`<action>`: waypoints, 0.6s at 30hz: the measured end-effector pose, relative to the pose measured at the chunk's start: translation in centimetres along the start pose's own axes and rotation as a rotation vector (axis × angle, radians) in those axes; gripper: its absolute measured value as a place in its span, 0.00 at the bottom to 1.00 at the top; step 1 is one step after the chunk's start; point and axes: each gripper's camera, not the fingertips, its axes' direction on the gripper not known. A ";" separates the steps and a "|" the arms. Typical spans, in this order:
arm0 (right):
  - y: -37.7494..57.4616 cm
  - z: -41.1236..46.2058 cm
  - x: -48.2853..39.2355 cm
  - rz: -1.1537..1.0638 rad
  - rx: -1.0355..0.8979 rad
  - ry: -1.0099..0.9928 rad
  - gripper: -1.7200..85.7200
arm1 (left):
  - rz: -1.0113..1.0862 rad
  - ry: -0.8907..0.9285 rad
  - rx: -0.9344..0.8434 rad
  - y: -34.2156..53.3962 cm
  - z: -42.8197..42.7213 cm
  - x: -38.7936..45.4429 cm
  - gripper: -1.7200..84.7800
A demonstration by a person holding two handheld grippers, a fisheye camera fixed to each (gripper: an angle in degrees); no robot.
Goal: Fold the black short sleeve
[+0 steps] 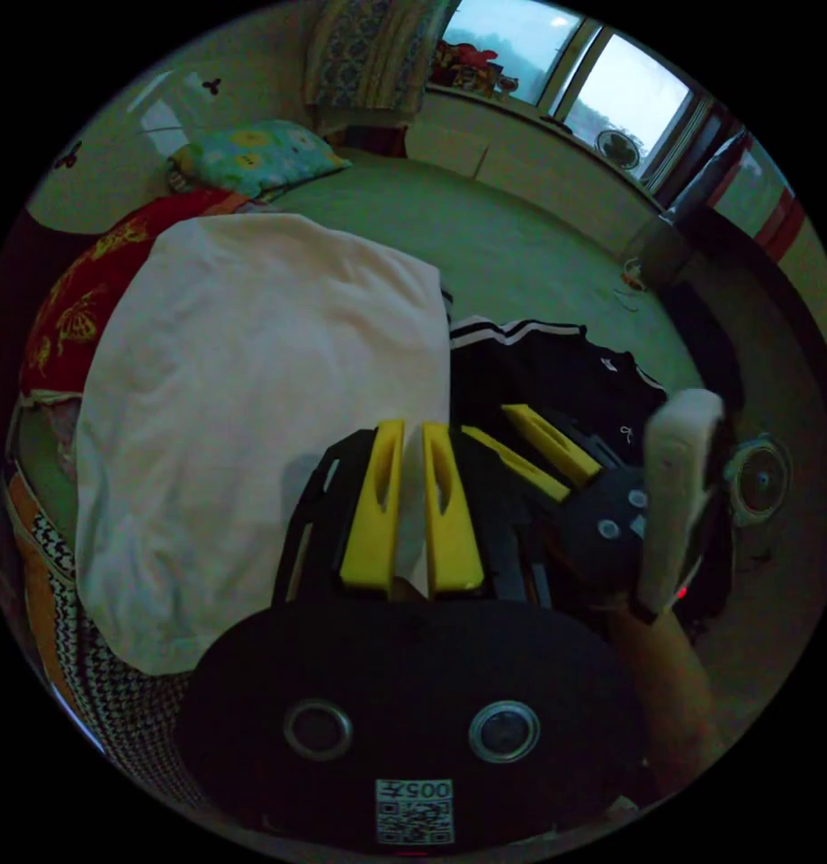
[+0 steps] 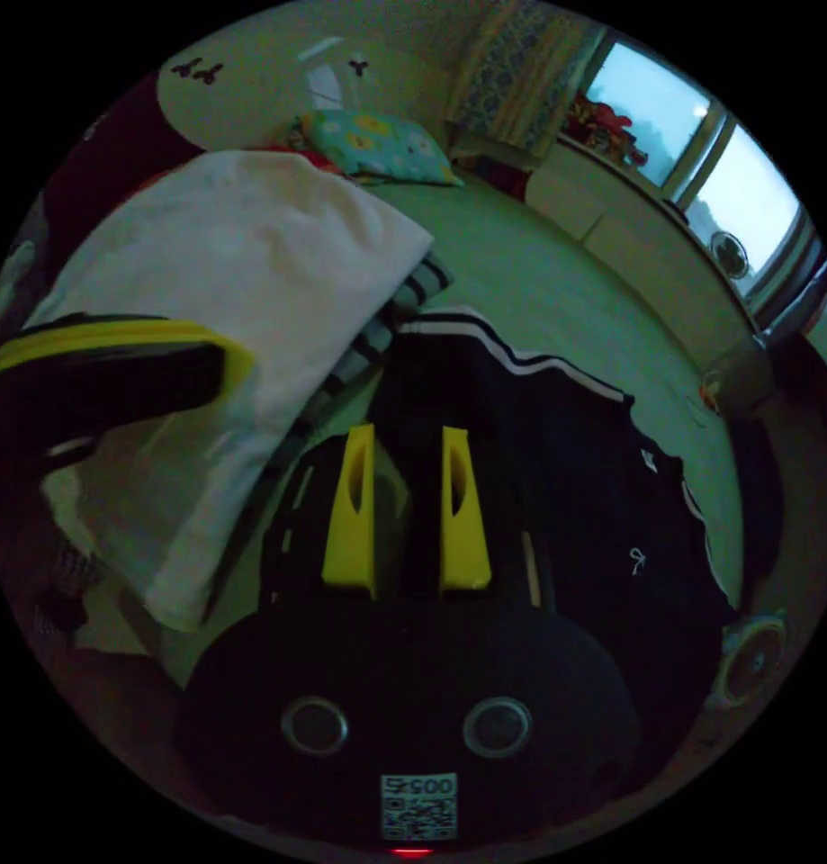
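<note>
The black short sleeve (image 2: pixel 557 468) lies flat on the bed (image 2: pixel 566 288), beside a folded white garment (image 1: pixel 251 405). The left hand-held gripper (image 1: pixel 411 513) has its jaws narrow, apparently pinching the white garment's edge. The right hand-held gripper (image 2: pixel 406 517) has narrow jaws over the black fabric; grip uncertain.

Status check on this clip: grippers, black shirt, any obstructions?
Left gripper over the white garment, jaws near shut, grip unclear. Right gripper over the black short sleeve, jaws apart. Shirt lies on the bed, white garment beside it.
</note>
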 end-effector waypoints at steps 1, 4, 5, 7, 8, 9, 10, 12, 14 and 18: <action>0.2 0.1 0.3 0.013 0.007 -0.018 0.08 | 0.002 -0.002 0.000 -0.1 0.2 0.1 0.08; 1.0 -0.2 1.7 0.098 0.017 -0.098 0.02 | -0.001 0.013 -0.004 -0.3 0.7 0.5 0.08; 1.4 -0.7 2.3 0.119 0.045 -0.136 0.01 | -0.005 0.023 -0.003 -0.3 0.9 0.7 0.07; 2.0 -1.6 3.1 0.154 0.086 -0.158 0.01 | -0.004 0.026 0.000 -0.4 1.2 1.2 0.07; 2.3 -2.2 3.5 0.168 0.106 -0.182 0.01 | 0.000 0.022 0.000 -0.5 1.4 1.7 0.07; 2.5 -2.7 3.9 0.179 0.120 -0.210 0.01 | 0.003 0.021 -0.001 -0.5 1.5 2.0 0.08; 2.6 -2.9 4.1 0.183 0.126 -0.223 0.01 | 0.011 0.020 -0.002 -0.5 1.8 2.5 0.08; 2.8 -3.5 4.2 0.190 0.132 -0.254 0.01 | 0.017 0.016 -0.005 -0.6 2.1 3.3 0.08; 2.9 -3.6 4.0 0.183 0.132 -0.252 0.01 | 0.011 0.012 -0.007 -0.7 2.6 4.1 0.08; 4.0 -2.3 4.2 0.213 0.040 -0.212 0.01 | 0.004 0.027 -0.011 -0.7 3.4 5.4 0.08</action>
